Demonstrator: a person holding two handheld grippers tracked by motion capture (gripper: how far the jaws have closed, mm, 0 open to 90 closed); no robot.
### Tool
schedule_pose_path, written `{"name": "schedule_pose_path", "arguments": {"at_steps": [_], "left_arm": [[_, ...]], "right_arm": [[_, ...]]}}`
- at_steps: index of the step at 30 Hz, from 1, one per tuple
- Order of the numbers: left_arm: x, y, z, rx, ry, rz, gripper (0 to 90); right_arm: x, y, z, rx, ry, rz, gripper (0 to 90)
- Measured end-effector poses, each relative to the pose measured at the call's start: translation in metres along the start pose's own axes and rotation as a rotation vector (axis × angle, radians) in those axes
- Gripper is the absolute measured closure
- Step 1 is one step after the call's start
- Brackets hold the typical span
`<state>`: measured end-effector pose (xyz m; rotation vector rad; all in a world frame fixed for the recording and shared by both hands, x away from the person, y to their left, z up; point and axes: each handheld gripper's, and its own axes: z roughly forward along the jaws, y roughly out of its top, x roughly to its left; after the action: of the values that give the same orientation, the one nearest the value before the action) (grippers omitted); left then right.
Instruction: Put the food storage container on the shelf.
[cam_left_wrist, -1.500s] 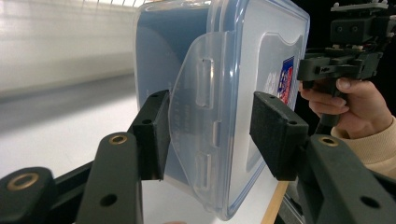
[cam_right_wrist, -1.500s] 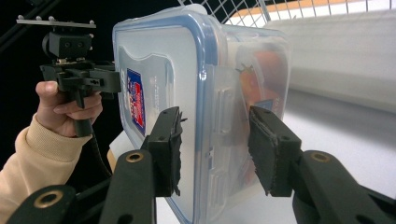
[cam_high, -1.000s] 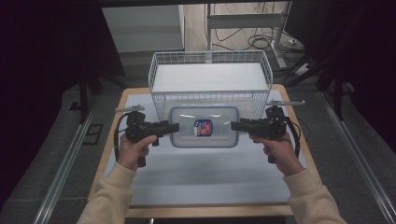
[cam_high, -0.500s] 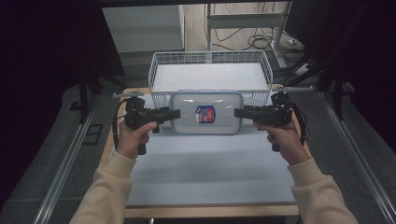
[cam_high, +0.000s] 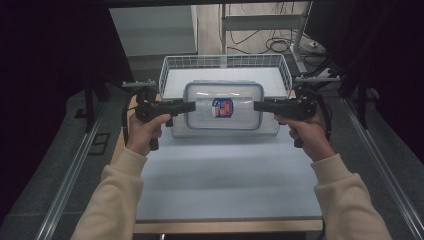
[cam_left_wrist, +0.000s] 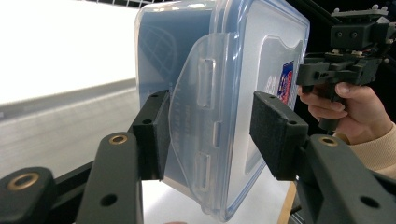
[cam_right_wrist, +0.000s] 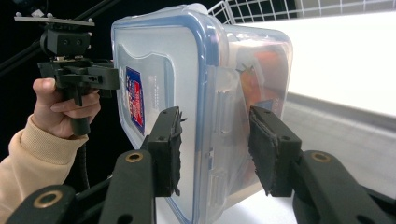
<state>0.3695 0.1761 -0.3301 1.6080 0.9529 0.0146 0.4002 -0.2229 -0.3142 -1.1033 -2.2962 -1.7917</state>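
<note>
a person's left hand (cam_high: 145, 131) holds the left gripper (cam_high: 186, 106) at the left short end of a clear plastic container (cam_high: 223, 106) with a blue-rimmed lid. seen from the left gripper view, its two black fingers (cam_left_wrist: 154, 135) stand on either side of the container's side latch flap (cam_left_wrist: 198, 126); the left finger touches the container wall, while the right finger sits just beside the lid with a gap showing. the container is held up between both grippers, lid facing the person, above the pale table (cam_high: 225, 175) and in front of a white wire basket (cam_high: 170, 70). a red and blue label (cam_high: 222, 107) sits on the lid. at the right end, the right hand (cam_high: 305, 135) holds the right gripper (cam_high: 260, 106); in the right gripper view its fingers (cam_right_wrist: 168, 149) straddle the container's edge, parted a little wider than it, so a firm grip cannot be told.
</note>
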Motion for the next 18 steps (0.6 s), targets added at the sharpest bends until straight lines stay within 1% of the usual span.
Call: {"name": "schedule_pose_path", "arguments": {"at_steps": [3, 8, 10, 11, 12, 14, 15, 16, 17, 18], "left_arm": [[0.001, 0.008, 0.003, 0.001, 0.004, 0.004, 49.6], [0.004, 0.02, 0.011, 0.001, 0.004, 0.006, 49.6], [0.006, 0.025, 0.014, 0.002, 0.009, 0.008, 49.6], [0.009, 0.03, 0.017, 0.002, 0.009, 0.007, 49.6], [0.009, 0.03, 0.017, 0.002, 0.009, 0.007, 49.6], [0.014, 0.034, 0.021, 0.001, 0.006, -0.001, 49.6], [0.018, 0.038, 0.025, 0.002, 0.006, -0.006, 49.6], [0.018, 0.038, 0.025, 0.002, 0.006, -0.006, 49.6], [0.02, 0.041, 0.027, 0.002, 0.006, -0.009, 49.6], [0.021, 0.043, 0.028, 0.0, 0.007, -0.011, 49.6]], "right_arm": [[-0.006, 0.009, 0.0, -0.003, 0.003, 0.002, 55.7], [-0.011, 0.018, -0.001, -0.005, -0.003, 0.0, 55.5], [-0.017, 0.024, 0.0, -0.003, -0.003, 0.005, 55.4], [-0.021, 0.027, 0.002, -0.002, -0.005, 0.005, 55.3], [-0.023, 0.029, 0.003, -0.002, -0.005, 0.009, 55.3], [-0.025, 0.031, 0.004, -0.002, -0.006, 0.011, 55.3], [-0.03, 0.036, 0.006, 0.0, -0.007, 0.019, 55.3], [-0.03, 0.036, 0.006, 0.0, -0.007, 0.019, 55.3], [-0.036, 0.041, 0.008, 0.004, -0.008, 0.022, 55.3], [-0.036, 0.041, 0.008, 0.004, -0.008, 0.022, 55.3]]}}
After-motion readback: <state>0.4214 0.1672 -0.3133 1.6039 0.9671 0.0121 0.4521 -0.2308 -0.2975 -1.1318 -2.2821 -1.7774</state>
